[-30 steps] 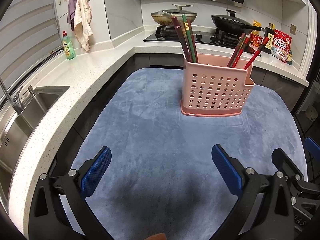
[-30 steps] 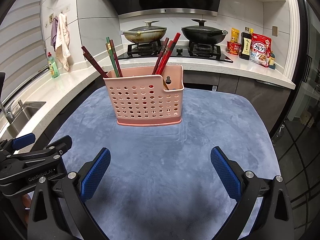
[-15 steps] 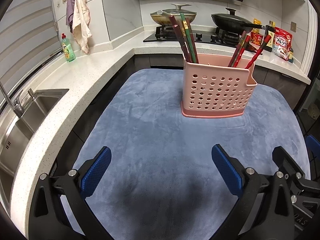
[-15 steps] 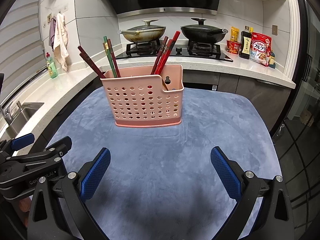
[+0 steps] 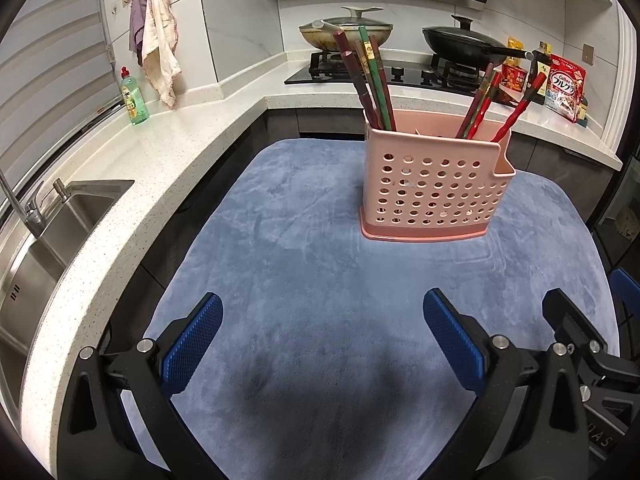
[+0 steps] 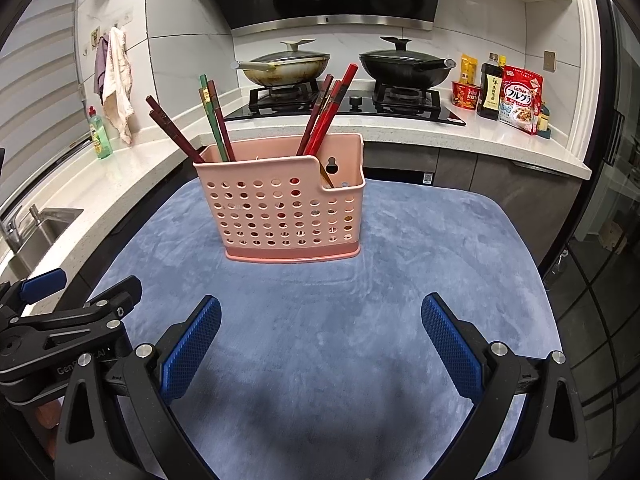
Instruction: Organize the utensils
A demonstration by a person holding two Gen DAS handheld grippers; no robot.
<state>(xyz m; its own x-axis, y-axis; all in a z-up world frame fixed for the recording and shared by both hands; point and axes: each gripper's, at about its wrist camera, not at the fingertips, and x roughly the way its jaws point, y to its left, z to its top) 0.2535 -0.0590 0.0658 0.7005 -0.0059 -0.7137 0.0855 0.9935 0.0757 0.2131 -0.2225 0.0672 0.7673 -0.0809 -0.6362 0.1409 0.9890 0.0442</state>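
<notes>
The pink caddy [image 6: 286,204] stands upright mid-bench on the blue mat [image 6: 400,280], well ahead of both grippers, with chopsticks [image 6: 324,116] leaning in its compartments, sorted by colour it seems. The left gripper [image 5: 322,340] and right gripper [image 6: 320,340] hover side by side over bare mat, jaws wide and holding nothing. No loose utensil shows, so the sorting looks nearly done.

Perforated glossy pink plastic caddy [image 6: 286,208] stands on a matt, plush blue cloth mat [image 6: 360,320].

Left tool [image 5: 322,336] and right tool [image 6: 320,336] gape, holding nothing.
</notes>
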